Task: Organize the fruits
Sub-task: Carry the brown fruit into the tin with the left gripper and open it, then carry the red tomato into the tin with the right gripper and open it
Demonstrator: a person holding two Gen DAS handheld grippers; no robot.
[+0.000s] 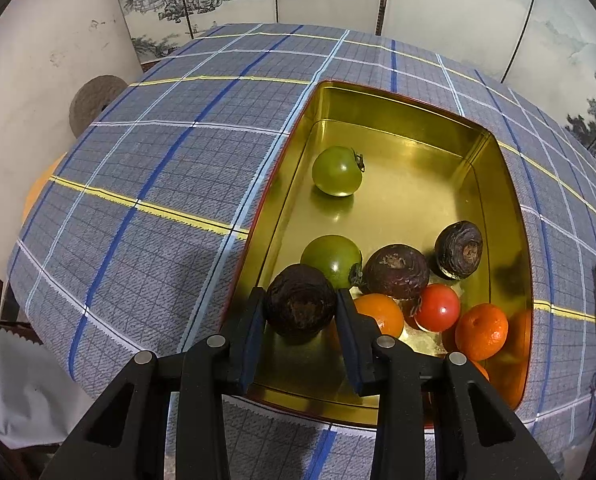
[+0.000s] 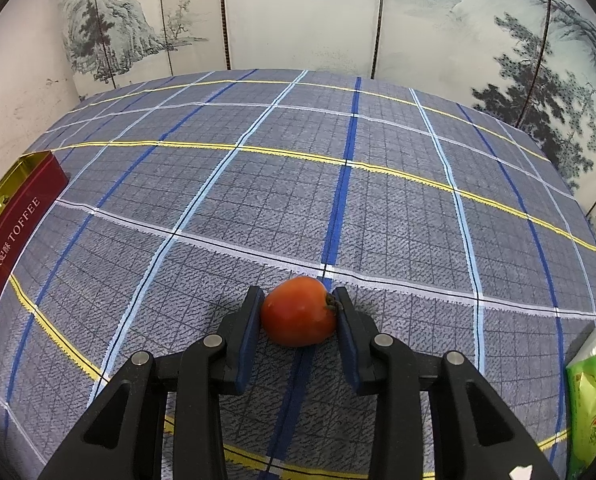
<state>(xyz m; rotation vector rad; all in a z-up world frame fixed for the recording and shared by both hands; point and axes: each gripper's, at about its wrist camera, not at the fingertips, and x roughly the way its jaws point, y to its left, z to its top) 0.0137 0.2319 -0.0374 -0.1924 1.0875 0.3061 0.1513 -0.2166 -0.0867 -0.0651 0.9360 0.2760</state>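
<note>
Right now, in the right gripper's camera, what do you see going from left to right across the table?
Red toffee tin → red-orange fruit pinched in the right gripper → green packet at the right edge.

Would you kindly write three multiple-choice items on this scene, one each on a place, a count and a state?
1. Where is the fruit that the right gripper holds?
A. In the tin
B. Over the tablecloth
C. On a plate

2. How many green tomatoes lie in the tin?
A. Two
B. Four
C. None

3. How is the left gripper?
A. Wide open, empty
B. Out of view
C. Shut on a dark fruit

Answers: 1 B, plaid cloth surrounds the red fruit; 2 A, green tomatoes; 3 C, both pads press it.
</note>
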